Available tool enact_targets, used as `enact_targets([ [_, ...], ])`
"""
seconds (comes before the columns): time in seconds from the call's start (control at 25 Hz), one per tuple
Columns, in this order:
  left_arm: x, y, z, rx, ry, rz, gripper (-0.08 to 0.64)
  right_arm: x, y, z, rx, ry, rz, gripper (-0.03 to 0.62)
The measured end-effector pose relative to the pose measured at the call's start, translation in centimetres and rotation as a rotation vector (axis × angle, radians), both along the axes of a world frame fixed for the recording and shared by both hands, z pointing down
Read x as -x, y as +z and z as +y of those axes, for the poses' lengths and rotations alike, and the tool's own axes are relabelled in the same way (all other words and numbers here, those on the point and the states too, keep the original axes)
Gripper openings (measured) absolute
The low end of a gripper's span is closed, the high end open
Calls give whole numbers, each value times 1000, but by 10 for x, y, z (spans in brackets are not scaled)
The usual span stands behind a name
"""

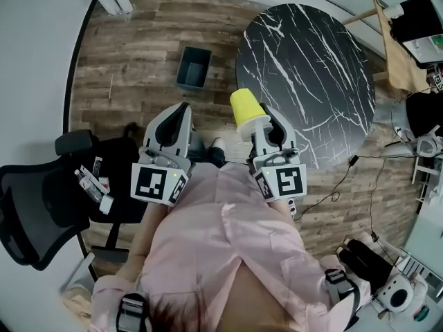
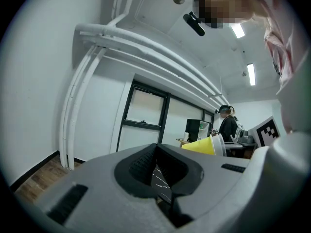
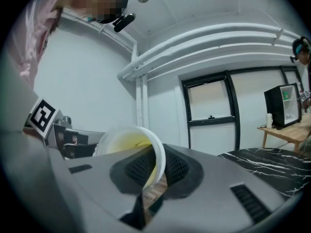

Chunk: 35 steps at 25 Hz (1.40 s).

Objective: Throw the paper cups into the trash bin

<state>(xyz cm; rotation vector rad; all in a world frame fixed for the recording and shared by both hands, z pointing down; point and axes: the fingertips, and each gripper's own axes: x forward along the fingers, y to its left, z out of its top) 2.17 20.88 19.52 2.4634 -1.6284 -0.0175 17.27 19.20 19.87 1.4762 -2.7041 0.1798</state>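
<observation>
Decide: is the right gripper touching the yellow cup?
Touching. In the right gripper view, the right gripper has the cup pinched by its rim between its fingers, with no gap on either side.

The grey right gripper [image 3: 151,171] hides the outer wall of the yellow paper cup [image 3: 124,147]; the inside of the dark square trash bin [image 1: 193,68] is too dim to tell; the black office chair [image 1: 31,209] is cropped at left.

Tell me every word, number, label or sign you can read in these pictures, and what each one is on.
No words or numbers can be read.
Left black-and-white marker cube and right marker cube: square patterns only, no letters.
Labels on the small items on the black office chair: too small to read.
Yellow paper cup: no print visible.
</observation>
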Motion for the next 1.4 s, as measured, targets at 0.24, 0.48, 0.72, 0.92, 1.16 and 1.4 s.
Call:
enact_targets([
  [0.24,43,-11,-31,-3,31,-4,15,37,-9,-25,-2,38,-8,49],
  [0.48,80,-22,-61,-25,59,-11,15,69,-16,-46,-9,76,-4,49],
  [0.72,95,-18,-66,-19,98,4,15,94,-12,-54,2,93,-6,49],
  [0.92,122,-10,-65,0,59,7,15,111,-9,-59,5,78,-7,49],
  [1.16,141,-9,-66,7,-2,14,15,125,-9,-68,8,39,-4,49],
  [1.4,141,-6,-74,15,-31,17,15,128,-5,-80,13,3,-3,49],
])
